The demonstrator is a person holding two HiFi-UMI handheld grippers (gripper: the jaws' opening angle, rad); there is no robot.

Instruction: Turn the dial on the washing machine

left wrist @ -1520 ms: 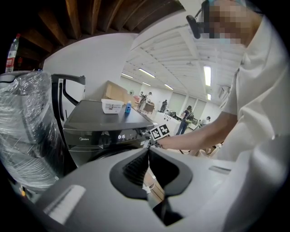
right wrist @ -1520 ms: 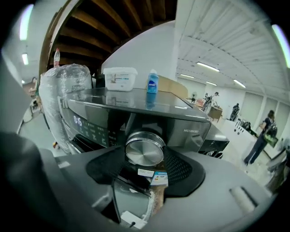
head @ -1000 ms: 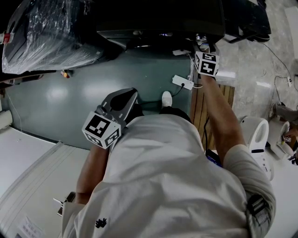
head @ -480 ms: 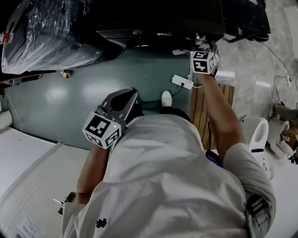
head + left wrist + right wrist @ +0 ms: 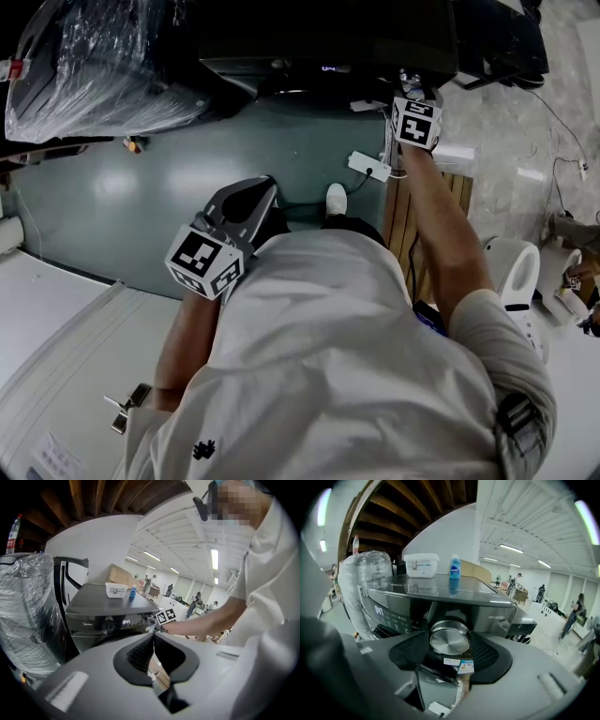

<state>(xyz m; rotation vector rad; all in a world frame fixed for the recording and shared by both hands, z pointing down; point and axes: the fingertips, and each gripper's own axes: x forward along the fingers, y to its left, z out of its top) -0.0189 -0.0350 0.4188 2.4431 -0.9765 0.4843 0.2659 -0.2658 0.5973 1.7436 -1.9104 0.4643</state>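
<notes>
Centre of the right gripper view: the right tool [image 5: 450,644] grips the silver dial [image 5: 449,637] on the washing machine [image 5: 440,588] front panel, squarely placed for twisting. The left tool [image 5: 153,642], jaws pressed together and empty, hangs at lower centre, likely unneeded.

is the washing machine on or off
On: the washing machine has its display lit, with digits glowing in both gripper views.
</notes>
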